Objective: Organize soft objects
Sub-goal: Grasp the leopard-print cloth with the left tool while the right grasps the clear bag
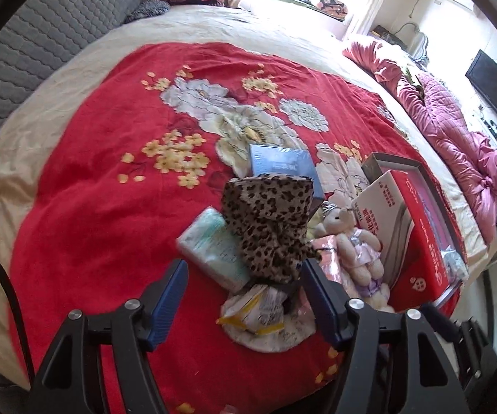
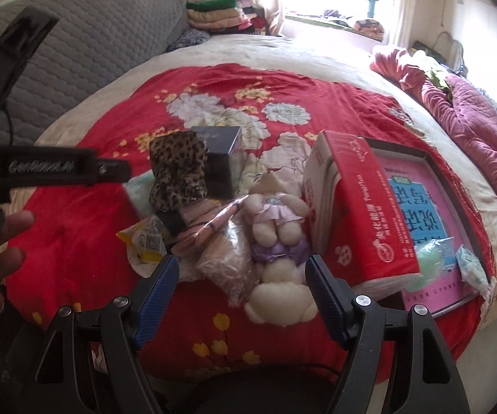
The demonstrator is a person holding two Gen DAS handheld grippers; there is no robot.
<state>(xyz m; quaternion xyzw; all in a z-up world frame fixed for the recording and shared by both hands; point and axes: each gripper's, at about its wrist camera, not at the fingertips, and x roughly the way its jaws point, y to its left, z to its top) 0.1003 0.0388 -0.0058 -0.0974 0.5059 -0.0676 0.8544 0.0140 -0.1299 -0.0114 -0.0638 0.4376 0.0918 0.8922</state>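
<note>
A pile of items lies on the red flowered blanket (image 1: 93, 189). In it are a leopard-print soft item (image 1: 269, 220) (image 2: 177, 172), a cream teddy bear in a lilac dress (image 1: 351, 241) (image 2: 276, 220), a pale green tissue pack (image 1: 210, 245), a yellow-white packet (image 1: 258, 314) (image 2: 145, 241) and a clear plastic bag (image 2: 227, 258). My left gripper (image 1: 244, 265) hovers open over the tissue pack and the leopard item, pads touching nothing. My right gripper (image 2: 241, 262) stands open above the bear's legs and the bag. The left gripper's black body (image 2: 58, 169) and a hand (image 2: 10, 227) show at the left.
A blue box (image 1: 282, 162) (image 2: 220, 165) sits behind the leopard item. A red carton (image 1: 417, 241) (image 2: 362, 207) leans on a pink-lined tray (image 2: 431, 207) at the right. A grey quilted headboard (image 1: 58, 34), folded blankets (image 2: 217, 13) and a crumpled pink quilt (image 1: 455, 145) border the bed.
</note>
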